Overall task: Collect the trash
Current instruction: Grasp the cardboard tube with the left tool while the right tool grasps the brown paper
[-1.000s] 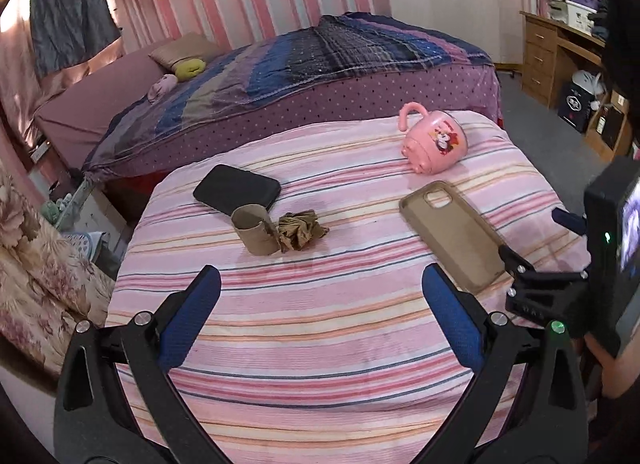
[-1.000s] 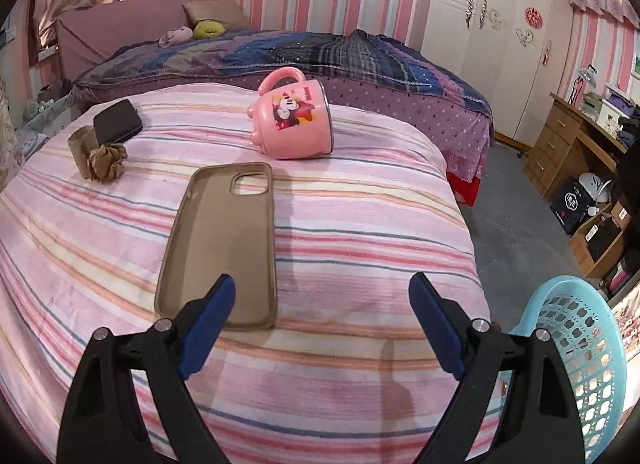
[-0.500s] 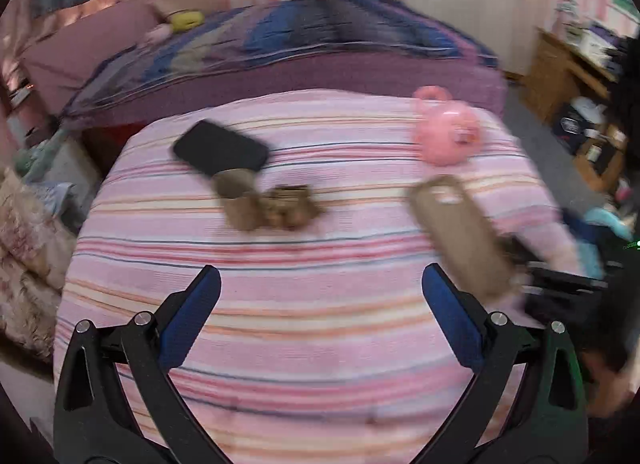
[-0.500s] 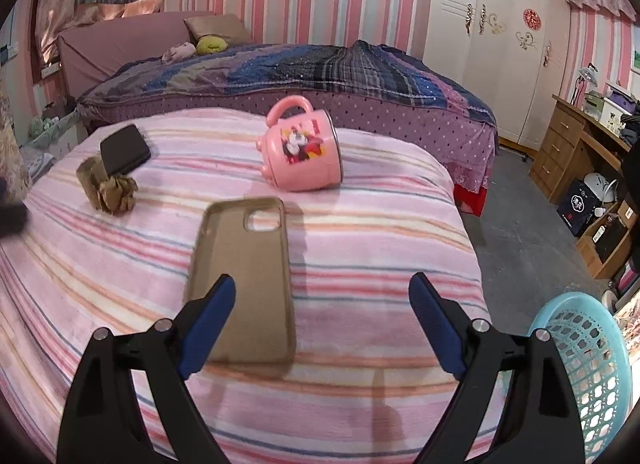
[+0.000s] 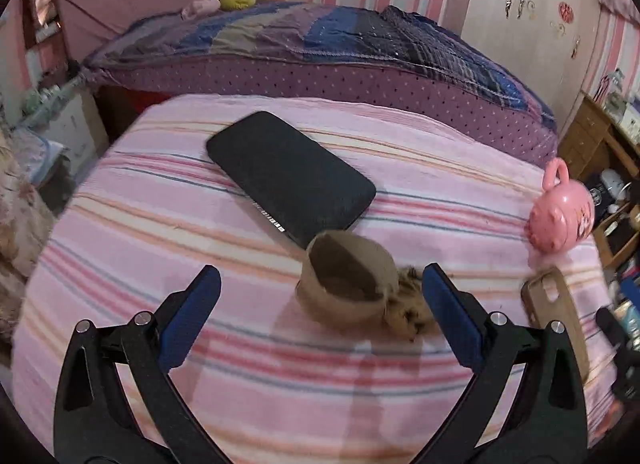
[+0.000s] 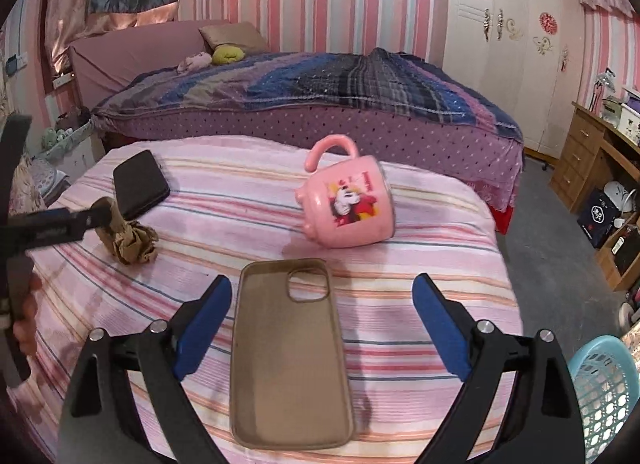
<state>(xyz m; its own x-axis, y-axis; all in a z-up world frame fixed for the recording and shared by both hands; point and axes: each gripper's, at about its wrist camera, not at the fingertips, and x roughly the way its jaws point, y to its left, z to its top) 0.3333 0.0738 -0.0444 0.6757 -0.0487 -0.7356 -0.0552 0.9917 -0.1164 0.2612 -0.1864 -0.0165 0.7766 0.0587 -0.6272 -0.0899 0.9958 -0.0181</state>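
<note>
A brown cardboard tube [image 5: 347, 288] lies on its side on my striped cover, its open end facing me. A crumpled brown paper wad [image 5: 408, 306] touches its right side, just below the black phone's near corner.

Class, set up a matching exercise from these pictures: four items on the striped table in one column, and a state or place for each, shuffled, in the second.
Column one:
1. pink mug
2. phone case
3. cardboard tube
4. black phone

Column two:
A. lies between the right hand-held gripper's open fingers
B. flat, at the table's far left
C. on its side, handle up
D. beside crumpled brown paper

Pairs: 1-C, 2-A, 3-D, 4-B
</note>
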